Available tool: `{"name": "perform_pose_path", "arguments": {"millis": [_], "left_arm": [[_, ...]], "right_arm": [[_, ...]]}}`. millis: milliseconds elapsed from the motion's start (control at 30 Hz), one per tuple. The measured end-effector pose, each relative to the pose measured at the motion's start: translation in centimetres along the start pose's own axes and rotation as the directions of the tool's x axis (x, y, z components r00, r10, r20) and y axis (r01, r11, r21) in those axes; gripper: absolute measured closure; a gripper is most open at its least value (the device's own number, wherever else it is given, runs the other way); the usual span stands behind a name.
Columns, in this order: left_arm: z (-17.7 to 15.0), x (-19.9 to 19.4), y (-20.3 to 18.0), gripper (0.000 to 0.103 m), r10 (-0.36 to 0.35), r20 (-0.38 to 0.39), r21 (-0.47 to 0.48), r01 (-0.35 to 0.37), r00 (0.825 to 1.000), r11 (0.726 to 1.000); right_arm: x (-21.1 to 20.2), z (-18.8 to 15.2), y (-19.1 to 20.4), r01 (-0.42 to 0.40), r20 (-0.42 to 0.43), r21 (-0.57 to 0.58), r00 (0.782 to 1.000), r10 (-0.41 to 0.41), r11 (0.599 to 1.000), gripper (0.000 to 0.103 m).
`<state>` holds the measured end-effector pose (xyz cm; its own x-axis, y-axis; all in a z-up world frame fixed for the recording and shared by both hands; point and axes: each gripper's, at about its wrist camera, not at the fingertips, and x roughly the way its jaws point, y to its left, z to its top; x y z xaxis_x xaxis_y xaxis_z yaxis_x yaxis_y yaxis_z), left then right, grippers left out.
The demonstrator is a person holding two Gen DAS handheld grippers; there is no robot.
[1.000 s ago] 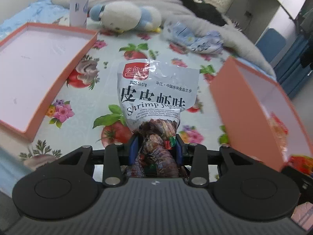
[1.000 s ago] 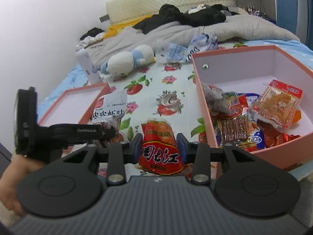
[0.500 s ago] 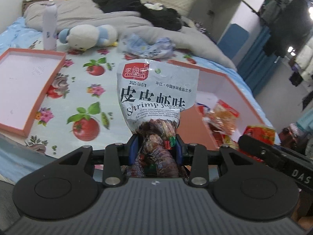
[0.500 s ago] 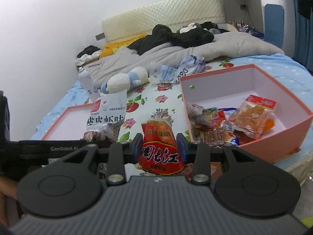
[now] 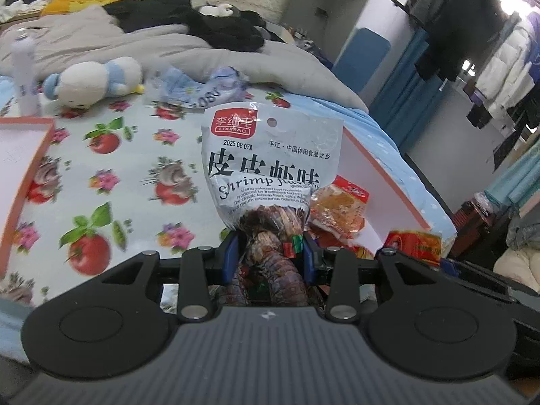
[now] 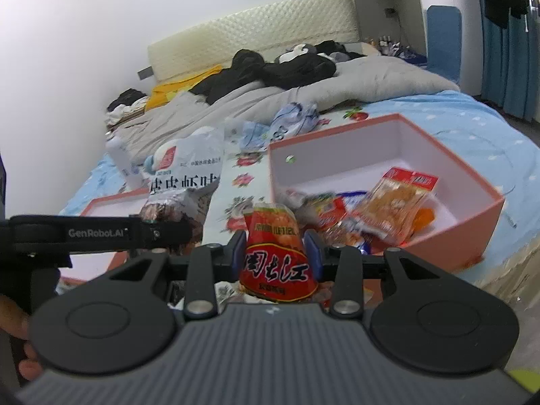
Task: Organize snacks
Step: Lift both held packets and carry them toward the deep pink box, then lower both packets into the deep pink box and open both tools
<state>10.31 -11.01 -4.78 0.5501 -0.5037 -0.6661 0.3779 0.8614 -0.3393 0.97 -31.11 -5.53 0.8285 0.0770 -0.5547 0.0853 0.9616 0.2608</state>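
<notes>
I see a bed point(image 5: 141, 155) covered with a sheet printed with tomatoes and flowers, and I take the open pink box point(image 6: 449, 155) on it as my landmark. My left gripper point(image 5: 270, 256) pinches the lower part of a silver shrimp snack bag point(image 5: 270, 158) between its fingers, and the bag stands upright above the bed, just left of the box. My right gripper point(image 6: 275, 253) pinches a red snack packet point(image 6: 275, 263) between its fingers, in front of the box's near left corner. Inside the box lie several snacks, with an orange packet point(image 6: 398, 199) on top. Left of the box I see the flat box lid point(image 5: 20, 155). Behind the box lies a white and blue plush toy point(image 5: 98, 79) beside a grey blanket point(image 5: 168, 47).
</notes>
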Motion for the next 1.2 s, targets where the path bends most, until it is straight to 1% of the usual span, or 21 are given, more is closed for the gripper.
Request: {"name": "perform_pose_path", "arguments": {"millis": [200,300,467,633,800,1000,1067,1133,1200], "left_arm": [[3.5,4.6,-1.9,0.06,-0.032,-0.044,0.022,0.033,0.999,0.999],[5.4,7.5,-2.6,0.06,-0.044,-0.066,0.025,0.046,0.997,0.999],[8.7,13.1,-3.4,0.06,-0.058,-0.094,0.026,0.061,0.994,0.998],[11.4,18.4,-3.5,0.06,-0.067,-0.121,0.026,0.07,0.99,0.997],[12.7,22.5,-3.1,0.06,-0.047,-0.149,0.038,0.053,0.988,0.998],[12.4,25.4,-2.0,0.059,-0.043,-0.199,0.003,0.045,0.979,0.999],[12.4,25.4,-2.0,0.058,-0.033,-0.196,-0.003,0.033,0.98,0.999],[12.5,25.2,-2.0,0.043,-0.032,-0.203,-0.015,0.029,0.979,0.999],[12.6,24.6,-1.9,0.04,-0.036,-0.193,-0.021,0.033,0.98,0.999]], "right_arm": [[3.0,2.5,-2.4,0.029,-0.013,0.016,1.0,-0.028,0.999,0.062],[4.8,3.8,-3.6,0.028,-0.023,0.027,0.999,-0.027,0.999,0.062],[8.7,6.0,-5.5,0.049,-0.032,0.039,0.998,-0.048,0.998,0.062],[12.7,6.8,-7.8,0.08,-0.063,0.058,0.995,-0.076,0.995,0.062],[16.3,6.6,-9.3,0.089,-0.106,0.065,0.991,-0.082,0.994,0.062],[18.6,6.1,-10.3,0.093,-0.147,0.084,0.986,-0.08,0.992,0.06],[18.8,6.1,-10.4,0.094,-0.154,0.086,0.985,-0.079,0.992,0.057],[18.8,6.0,-10.4,0.107,-0.165,0.095,0.982,-0.09,0.99,0.039],[18.3,5.9,-10.6,0.112,-0.168,0.124,0.982,-0.09,0.986,0.037]]}}
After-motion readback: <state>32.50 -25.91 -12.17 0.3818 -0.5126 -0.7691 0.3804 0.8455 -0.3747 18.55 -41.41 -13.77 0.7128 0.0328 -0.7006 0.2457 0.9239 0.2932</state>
